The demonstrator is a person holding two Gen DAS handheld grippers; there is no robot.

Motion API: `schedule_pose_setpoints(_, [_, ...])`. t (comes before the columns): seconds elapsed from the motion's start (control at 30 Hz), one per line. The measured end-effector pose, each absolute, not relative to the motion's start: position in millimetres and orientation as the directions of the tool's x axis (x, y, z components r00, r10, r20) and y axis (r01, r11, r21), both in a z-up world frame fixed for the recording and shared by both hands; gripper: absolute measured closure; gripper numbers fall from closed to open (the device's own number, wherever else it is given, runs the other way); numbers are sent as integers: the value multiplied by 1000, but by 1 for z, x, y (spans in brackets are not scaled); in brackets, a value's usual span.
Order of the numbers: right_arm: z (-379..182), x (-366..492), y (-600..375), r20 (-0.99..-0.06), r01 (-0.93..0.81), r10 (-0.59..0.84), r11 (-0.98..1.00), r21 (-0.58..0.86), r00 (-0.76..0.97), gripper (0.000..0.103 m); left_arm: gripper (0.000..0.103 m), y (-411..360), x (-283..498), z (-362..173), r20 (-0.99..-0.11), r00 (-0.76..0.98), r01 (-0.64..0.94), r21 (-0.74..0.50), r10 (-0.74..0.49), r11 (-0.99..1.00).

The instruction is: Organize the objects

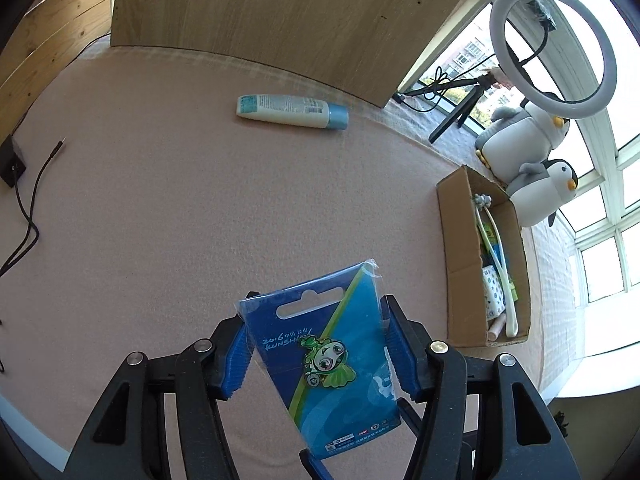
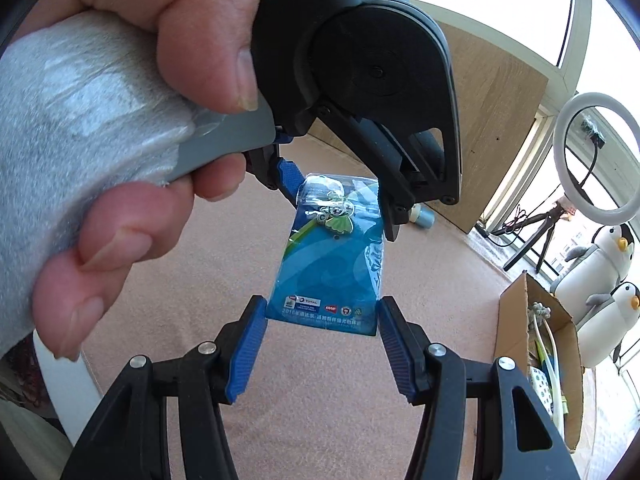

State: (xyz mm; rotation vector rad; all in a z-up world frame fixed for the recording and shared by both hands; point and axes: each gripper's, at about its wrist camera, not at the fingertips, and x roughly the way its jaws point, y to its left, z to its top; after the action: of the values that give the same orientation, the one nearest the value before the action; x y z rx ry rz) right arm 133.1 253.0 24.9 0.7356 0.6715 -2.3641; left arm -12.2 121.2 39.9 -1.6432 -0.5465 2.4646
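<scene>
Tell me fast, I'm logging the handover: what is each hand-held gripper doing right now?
Left hand-held gripper: closed on the blue card.
Right hand-held gripper: closed on the same card's bottom edge.

1. The left wrist view looks steeply down along its own fingers at the pink tabletop [image 1: 160, 200], close above it, facing the wooden panel [image 1: 280, 20] and window.
2. The right wrist view looks less steeply, very near the person's hand [image 2: 132, 128] on the other gripper.
3. Both share the blue pin card [image 1: 324, 360] [image 2: 336, 256], cardboard box [image 1: 460, 248] [image 2: 516, 320], penguin plush toys [image 1: 536, 148] [image 2: 600, 264] and ring light [image 1: 552, 40] [image 2: 600, 156].
</scene>
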Motion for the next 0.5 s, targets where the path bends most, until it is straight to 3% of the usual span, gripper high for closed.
schedule_pose_setpoints(0.27, [52,102,317,-556,521,-308,-807,-277,-772,51,41,222,-51,82,-848,-425,-63,-322,317,-945])
schedule_pose_setpoints(0.5, [58,78,398,-540,383,-197,-887,-256,-818,51,42,342,-76,89,-846,-385,-221,-303,369,-927])
